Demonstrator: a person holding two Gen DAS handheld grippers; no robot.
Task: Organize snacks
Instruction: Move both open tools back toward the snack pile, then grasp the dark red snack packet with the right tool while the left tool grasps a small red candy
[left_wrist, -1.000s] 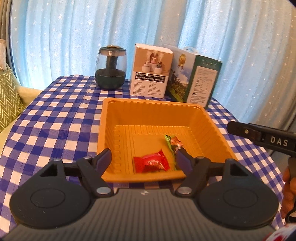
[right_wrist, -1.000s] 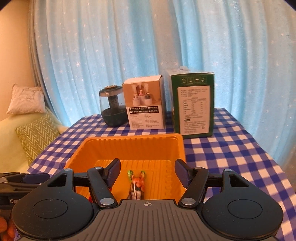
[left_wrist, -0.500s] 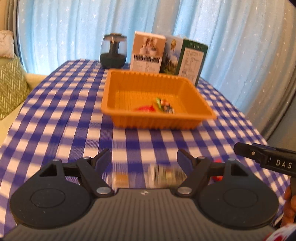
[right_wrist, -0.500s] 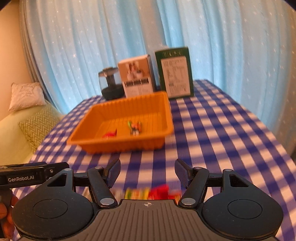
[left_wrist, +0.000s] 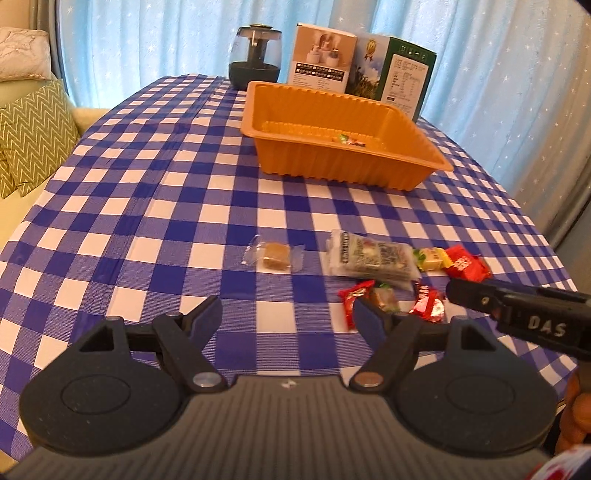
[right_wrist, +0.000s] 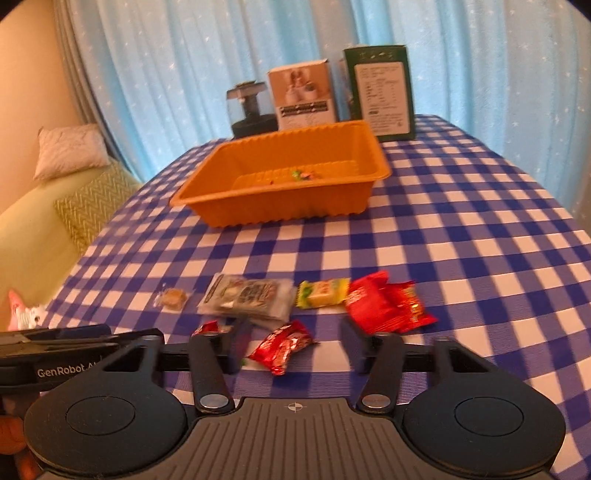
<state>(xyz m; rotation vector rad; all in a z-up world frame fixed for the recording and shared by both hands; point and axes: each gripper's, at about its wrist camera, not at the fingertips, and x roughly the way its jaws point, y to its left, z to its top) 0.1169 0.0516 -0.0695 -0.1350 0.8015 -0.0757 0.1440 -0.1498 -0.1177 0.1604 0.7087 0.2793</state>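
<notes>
Hovering low over the checked tablecloth, both tools spread wide and pinching nothing: left gripper short of a clear-wrapped brown candy, right gripper straddling a red candy. Lying just beyond, loose on the cloth: a grey packet, a yellow candy, a red packet. Farther back, an orange tray with wrapped sweets inside, sharp from the left only and blurred from the right, then a glass jar and two boxes.
</notes>
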